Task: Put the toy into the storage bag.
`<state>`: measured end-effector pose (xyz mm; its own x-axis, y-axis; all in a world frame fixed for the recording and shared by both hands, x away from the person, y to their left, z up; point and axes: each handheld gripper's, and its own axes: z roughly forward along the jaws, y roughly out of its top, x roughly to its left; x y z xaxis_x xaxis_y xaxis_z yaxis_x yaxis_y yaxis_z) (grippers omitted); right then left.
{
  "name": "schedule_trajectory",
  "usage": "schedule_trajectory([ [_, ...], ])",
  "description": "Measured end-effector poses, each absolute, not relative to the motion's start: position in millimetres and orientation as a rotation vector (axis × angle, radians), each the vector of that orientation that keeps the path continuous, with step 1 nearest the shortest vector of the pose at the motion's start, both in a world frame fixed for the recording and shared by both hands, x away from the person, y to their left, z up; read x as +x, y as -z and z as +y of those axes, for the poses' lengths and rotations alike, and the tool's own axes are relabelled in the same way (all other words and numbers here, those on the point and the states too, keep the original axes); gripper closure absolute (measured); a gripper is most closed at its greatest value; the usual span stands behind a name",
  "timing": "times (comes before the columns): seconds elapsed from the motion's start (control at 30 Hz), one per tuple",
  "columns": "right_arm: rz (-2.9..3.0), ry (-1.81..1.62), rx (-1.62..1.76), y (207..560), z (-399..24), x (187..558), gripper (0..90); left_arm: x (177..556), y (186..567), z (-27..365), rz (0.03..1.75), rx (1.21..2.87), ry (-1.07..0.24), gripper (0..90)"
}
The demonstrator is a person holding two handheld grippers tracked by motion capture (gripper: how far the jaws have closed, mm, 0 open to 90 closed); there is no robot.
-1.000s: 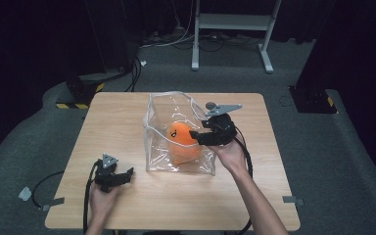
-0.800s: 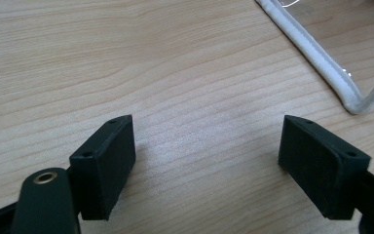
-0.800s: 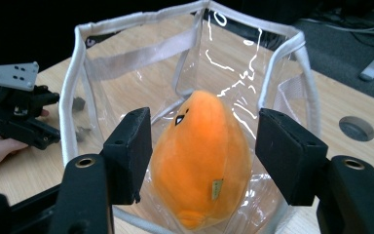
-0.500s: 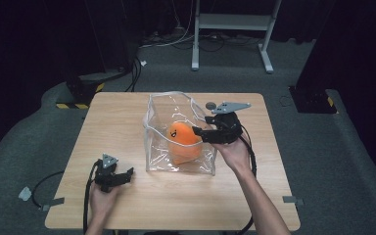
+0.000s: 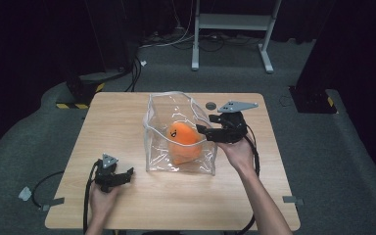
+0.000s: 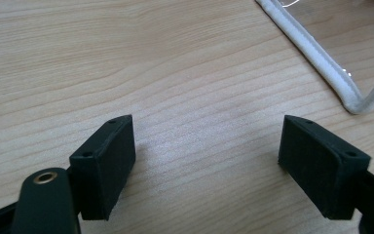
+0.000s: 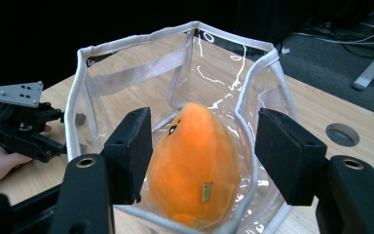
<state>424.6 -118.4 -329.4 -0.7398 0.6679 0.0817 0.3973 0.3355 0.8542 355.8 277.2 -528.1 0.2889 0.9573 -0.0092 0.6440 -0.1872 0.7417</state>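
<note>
No text, label or number is legible on anything here.

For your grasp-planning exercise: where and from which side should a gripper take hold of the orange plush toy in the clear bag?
Grip the orange plush toy across its rounded middle, coming down through the open top of the clear bag. The bag's walls close off every side, and the toy narrows toward its upper end, so the middle probably gives the pads more to hold.

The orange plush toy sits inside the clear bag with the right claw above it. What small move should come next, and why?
Probably draw the right claw back out over the rim of the clear bag. Its jaws stand apart beside the orange plush toy without pressing it, and the toy rests on the bag's bottom, so it looks placed. The left claw lies open on the wooden table.
</note>
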Motion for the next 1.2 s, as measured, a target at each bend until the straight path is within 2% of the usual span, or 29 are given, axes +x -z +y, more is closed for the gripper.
schedule_trajectory([
  [1.2, 2.2, -1.42, 1.014, 317, -173, 410, 39.0, 356, 528, 277, 1.431, 1.918, -0.626, 21.2],
])
